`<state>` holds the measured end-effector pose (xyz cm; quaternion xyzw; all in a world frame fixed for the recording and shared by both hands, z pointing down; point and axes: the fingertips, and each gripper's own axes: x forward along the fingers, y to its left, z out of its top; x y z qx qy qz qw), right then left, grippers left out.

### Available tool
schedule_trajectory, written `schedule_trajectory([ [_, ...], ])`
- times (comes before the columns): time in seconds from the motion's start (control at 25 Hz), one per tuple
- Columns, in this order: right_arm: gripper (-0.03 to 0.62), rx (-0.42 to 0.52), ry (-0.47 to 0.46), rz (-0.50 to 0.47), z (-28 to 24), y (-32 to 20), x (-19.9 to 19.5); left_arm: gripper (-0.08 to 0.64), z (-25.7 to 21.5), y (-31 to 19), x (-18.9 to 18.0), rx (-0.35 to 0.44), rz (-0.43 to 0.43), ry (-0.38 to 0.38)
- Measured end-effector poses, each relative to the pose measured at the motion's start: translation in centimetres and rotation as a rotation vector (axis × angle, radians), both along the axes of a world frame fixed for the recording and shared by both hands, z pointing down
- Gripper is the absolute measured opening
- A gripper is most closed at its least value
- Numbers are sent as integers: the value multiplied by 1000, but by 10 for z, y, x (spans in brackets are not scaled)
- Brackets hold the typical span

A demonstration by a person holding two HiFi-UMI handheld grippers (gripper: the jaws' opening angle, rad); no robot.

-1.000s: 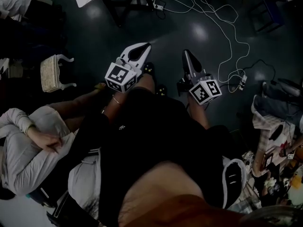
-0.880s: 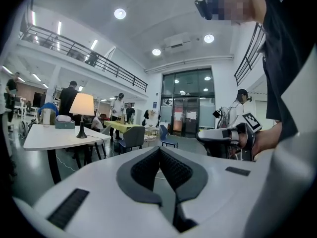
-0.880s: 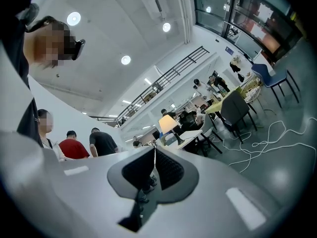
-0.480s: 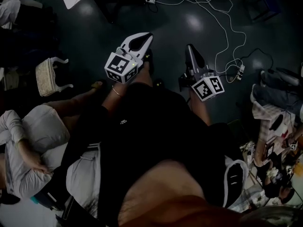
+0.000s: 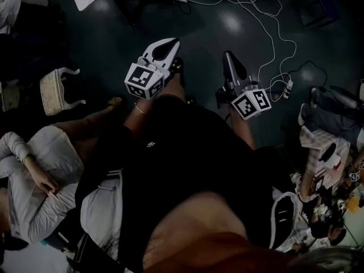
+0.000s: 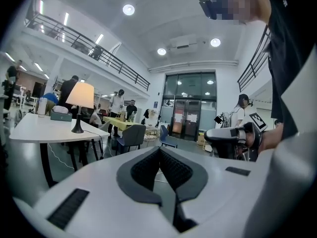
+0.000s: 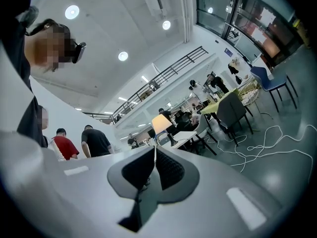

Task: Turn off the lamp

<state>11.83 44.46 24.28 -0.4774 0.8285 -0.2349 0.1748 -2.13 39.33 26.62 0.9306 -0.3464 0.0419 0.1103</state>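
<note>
We have moved a bit forward since a second ago, our left gripper [image 5: 175, 41] and right gripper [image 5: 227, 55] both have their jaws pressed together with nothing in them, and the glowing lamp [image 6: 80, 96] stands far off near the edge of a white table [image 6: 34, 131], with bare floor [image 5: 114, 38] in between

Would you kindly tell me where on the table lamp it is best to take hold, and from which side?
Probably the thin upright stem of the lamp, between the wide shade and the flared base: only it looks narrow enough for jaws. Come in level from the near edge of the table, jaws either side. From this far off, that is only a judgement.
</note>
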Motion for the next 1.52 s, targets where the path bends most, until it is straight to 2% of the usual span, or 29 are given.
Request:
schedule_trajectory([
  [0.52, 0, -23, 19, 24, 1, -82, 3, 8, 5, -87, 16, -16, 42, -9],
  [0.72, 1, -25, 18, 16, 2, -117, -8, 8, 8, -123, 7, -25, 33, 2],
  [1.16, 1, -28, 19, 48, -9, -182, -14, 8, -6, -193, 5, -7, 72, -1],
  [1.52, 0, -37, 17, 38, -9, -232, -34, 8, -4, -239, -19, -17, 49, -4],
])
